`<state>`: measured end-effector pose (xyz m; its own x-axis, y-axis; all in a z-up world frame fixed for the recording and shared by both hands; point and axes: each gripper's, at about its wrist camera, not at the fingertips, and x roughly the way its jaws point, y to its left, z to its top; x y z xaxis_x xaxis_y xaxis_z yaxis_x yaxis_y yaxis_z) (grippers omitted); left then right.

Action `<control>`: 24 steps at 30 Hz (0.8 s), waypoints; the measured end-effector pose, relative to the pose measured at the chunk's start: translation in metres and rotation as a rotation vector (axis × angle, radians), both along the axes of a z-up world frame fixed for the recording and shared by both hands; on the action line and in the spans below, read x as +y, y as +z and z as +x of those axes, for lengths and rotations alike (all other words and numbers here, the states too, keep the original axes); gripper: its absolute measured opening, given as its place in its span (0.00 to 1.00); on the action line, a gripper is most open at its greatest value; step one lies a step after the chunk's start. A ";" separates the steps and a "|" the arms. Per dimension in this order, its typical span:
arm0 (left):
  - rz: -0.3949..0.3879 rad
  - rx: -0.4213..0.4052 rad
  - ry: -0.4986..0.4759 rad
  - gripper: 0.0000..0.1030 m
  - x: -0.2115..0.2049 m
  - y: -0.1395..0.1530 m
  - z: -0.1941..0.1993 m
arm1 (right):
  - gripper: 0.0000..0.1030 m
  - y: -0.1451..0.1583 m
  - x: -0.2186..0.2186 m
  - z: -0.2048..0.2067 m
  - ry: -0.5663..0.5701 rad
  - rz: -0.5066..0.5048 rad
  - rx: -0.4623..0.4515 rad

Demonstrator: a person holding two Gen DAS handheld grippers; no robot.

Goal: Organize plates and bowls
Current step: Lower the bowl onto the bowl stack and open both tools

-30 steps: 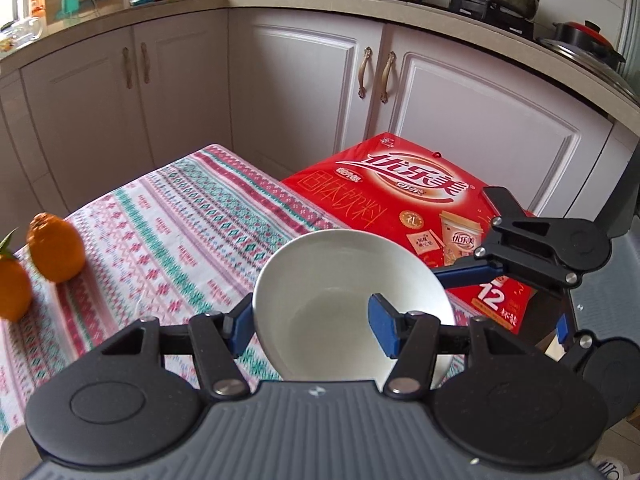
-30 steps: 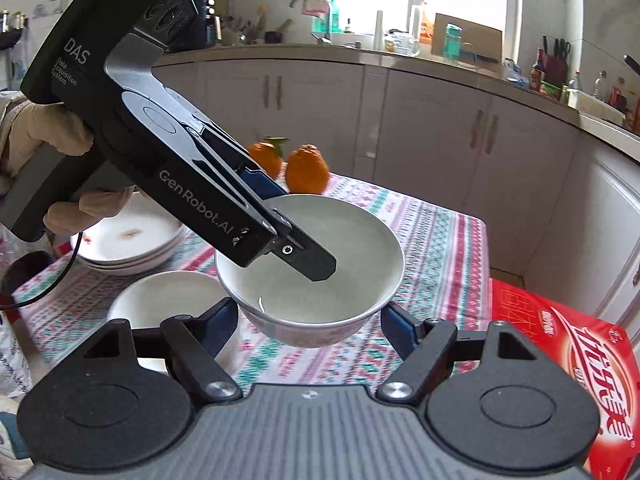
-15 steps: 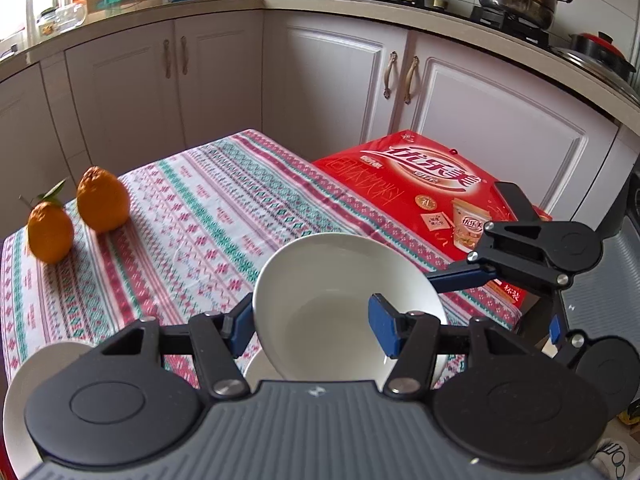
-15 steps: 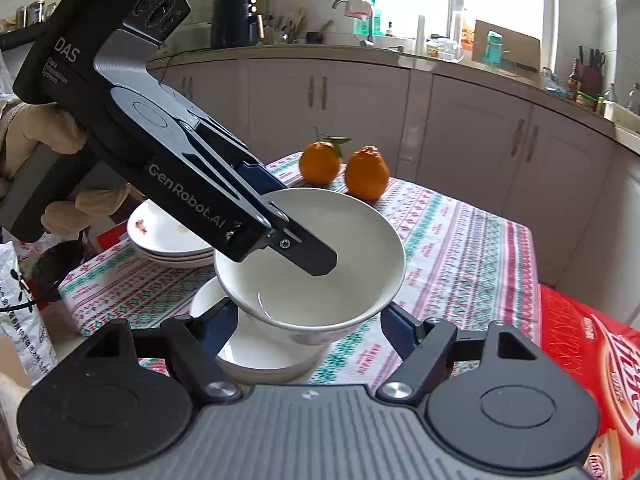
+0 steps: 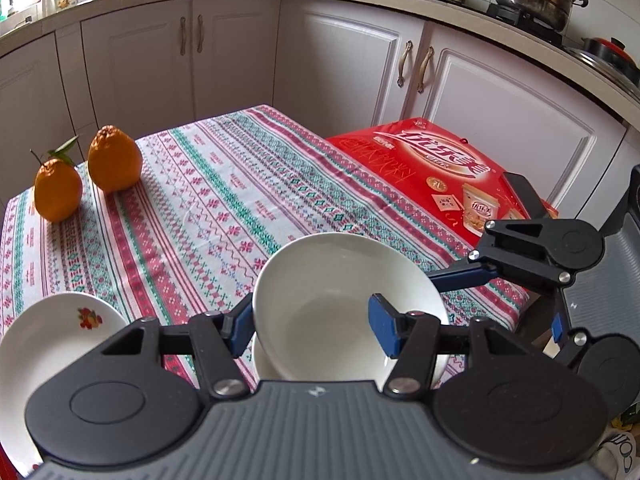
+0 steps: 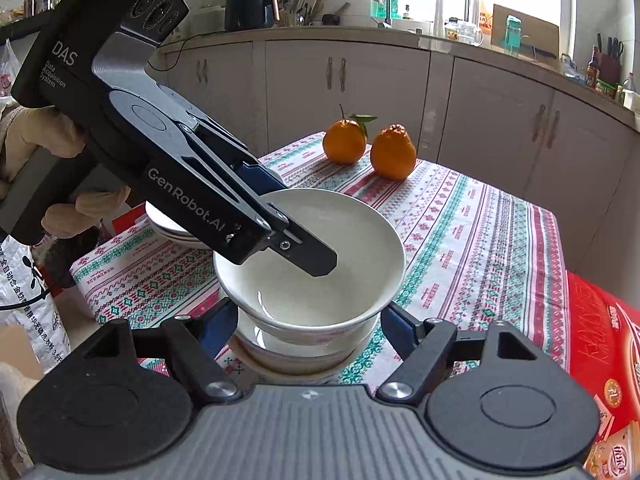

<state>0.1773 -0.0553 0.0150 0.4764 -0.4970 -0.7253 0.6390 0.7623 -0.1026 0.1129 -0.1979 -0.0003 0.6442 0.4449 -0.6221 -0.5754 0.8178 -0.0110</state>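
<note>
Since the earlier frames the white bowl has travelled across the patterned tabletop and now hangs directly over a second bowl that was off to the side a second ago; the plate stack and the two oranges have slid further into view.

The left claw is clamped on the carried bowl's rim, one finger inside the bowl and the other outside, its jaws nearly as narrow as they go. The right claw stands partly open, its blue pads flanking the bowl's foot on either side; whether they actually touch it I cannot tell, so it probably only steadies or guides.

To nest the bowl well, I would level it first, since it looks tilted toward the gripped side, centre its foot over the lower bowl, then lower gently until the foot seats before letting the rim go. Releasing from a height risks a chip or a skewed stack.

Both bowls look empty. The lower one sits on the tabletop near its front edge, just below the carried one. The top plate at the left shows a small fruit print and holds nothing. A red carton lies beyond the tabletop's far side.
</note>
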 end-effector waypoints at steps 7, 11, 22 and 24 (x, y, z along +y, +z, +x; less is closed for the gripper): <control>-0.004 0.016 0.006 0.56 0.003 -0.007 0.001 | 0.80 -0.004 0.002 0.002 0.007 -0.008 0.013; -0.002 0.020 0.006 0.56 0.003 -0.010 0.002 | 0.80 -0.005 0.002 0.003 0.007 -0.008 0.020; -0.009 0.035 0.007 0.56 0.005 -0.016 0.003 | 0.80 -0.008 0.002 0.006 0.009 -0.004 0.035; -0.010 0.034 0.010 0.60 0.005 -0.017 0.004 | 0.81 -0.008 0.001 0.006 0.007 0.001 0.036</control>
<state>0.1811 -0.0499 -0.0022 0.4559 -0.4998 -0.7364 0.6277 0.7672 -0.1321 0.1189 -0.1967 -0.0080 0.6184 0.4499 -0.6444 -0.5809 0.8139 0.0108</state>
